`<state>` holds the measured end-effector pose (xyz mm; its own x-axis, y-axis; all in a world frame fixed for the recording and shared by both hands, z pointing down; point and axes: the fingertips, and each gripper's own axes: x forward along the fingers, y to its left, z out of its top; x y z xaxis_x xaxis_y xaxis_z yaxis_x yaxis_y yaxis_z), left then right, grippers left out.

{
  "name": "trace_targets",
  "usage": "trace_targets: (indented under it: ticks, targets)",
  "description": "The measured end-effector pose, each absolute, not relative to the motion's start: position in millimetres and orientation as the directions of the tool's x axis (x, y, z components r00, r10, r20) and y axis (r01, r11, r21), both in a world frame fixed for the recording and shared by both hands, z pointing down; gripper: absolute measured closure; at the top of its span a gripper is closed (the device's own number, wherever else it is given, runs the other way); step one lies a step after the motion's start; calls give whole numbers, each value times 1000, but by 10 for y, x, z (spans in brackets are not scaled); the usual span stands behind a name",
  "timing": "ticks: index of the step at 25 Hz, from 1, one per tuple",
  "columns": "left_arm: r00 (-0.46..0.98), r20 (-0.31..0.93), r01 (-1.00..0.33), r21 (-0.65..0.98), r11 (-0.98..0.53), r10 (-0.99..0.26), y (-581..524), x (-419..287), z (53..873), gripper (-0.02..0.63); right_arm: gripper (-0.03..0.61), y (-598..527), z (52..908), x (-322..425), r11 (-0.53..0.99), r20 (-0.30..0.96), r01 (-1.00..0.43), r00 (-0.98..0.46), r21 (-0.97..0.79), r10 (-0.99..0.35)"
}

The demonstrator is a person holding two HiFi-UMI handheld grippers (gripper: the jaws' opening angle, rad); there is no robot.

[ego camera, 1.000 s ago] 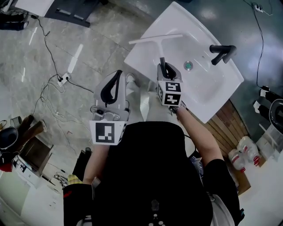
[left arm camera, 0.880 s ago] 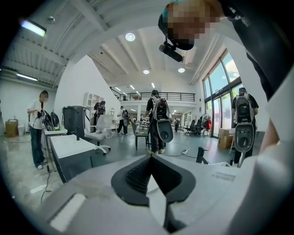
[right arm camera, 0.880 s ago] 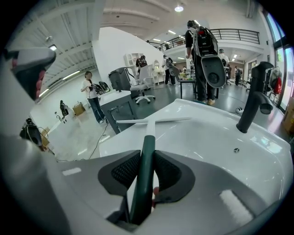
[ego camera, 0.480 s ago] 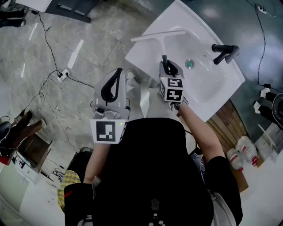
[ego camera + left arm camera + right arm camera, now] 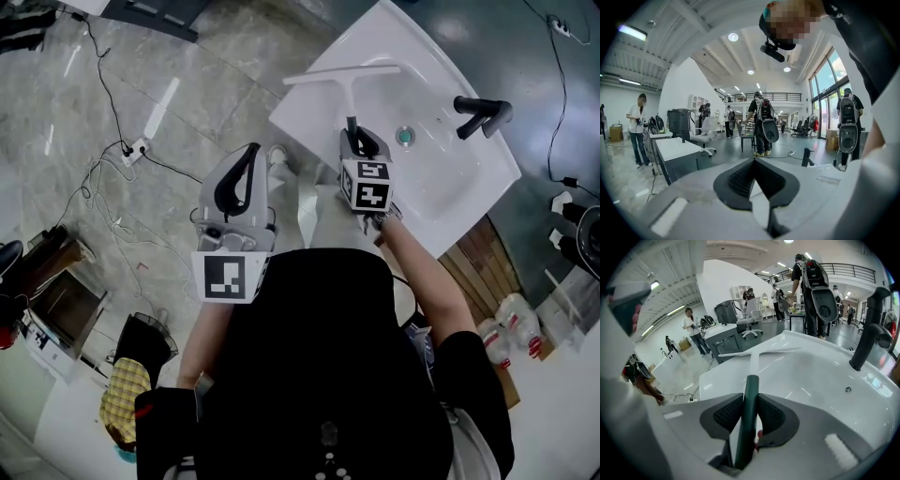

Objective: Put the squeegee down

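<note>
The squeegee (image 5: 342,73) has a white blade and a dark green handle (image 5: 749,404). My right gripper (image 5: 354,139) is shut on that handle, which runs straight out between the pads (image 5: 724,416). The blade (image 5: 759,352) lies across the far left rim of the white sink (image 5: 450,178); I cannot tell whether it touches. My left gripper (image 5: 248,155) hangs to the left of the sink over the floor, apart from the squeegee. In the left gripper view its pads (image 5: 740,180) meet at the tips, with nothing between them.
A black faucet (image 5: 480,112) and a drain (image 5: 405,137) sit at the sink's far right. Cables and a power strip (image 5: 136,150) lie on the floor to the left. A wooden pallet (image 5: 487,253) and bottles (image 5: 516,323) stand to the right. Several people stand far off.
Both grippers and the squeegee stay where they were relative to the sink. Only the head view has drifted a little.
</note>
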<state>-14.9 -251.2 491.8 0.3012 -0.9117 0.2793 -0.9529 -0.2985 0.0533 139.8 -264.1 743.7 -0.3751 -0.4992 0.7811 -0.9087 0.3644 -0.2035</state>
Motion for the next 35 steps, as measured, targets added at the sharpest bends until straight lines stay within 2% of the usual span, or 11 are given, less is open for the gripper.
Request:
trace_targets:
  ticks: [5, 10, 19, 29, 33, 35]
  targets:
    - [299, 286, -954, 58, -295, -910, -2490, -151, 4919, 612, 472, -2631, 7421, 1371, 377, 778, -900, -394, -219, -490]
    - [306, 290, -951, 59, -302, -907, -2489, -103, 4946, 612, 425, -2611, 7406, 1336, 398, 766, -887, -421, -235, -486]
    - [336, 270, -941, 62, -332, -902, -2473, -39, 4944, 612, 397, -2659, 7331, 1414, 373, 754, -900, -403, -225, -518]
    - [400, 259, -916, 130, -379, -879, -2473, -76, 4868, 612, 401, -2575, 6999, 1470, 328, 727, -920, -375, -215, -575]
    - [428, 222, -903, 136, -407, -876, -2519, -116, 4758, 612, 428, -2588, 6743, 1473, 301, 695, -933, -351, -199, -628]
    - [445, 207, -895, 149, -421, -872, -2522, -133, 4700, 612, 462, -2580, 6555, 1478, 299, 670, -938, -337, -177, -661]
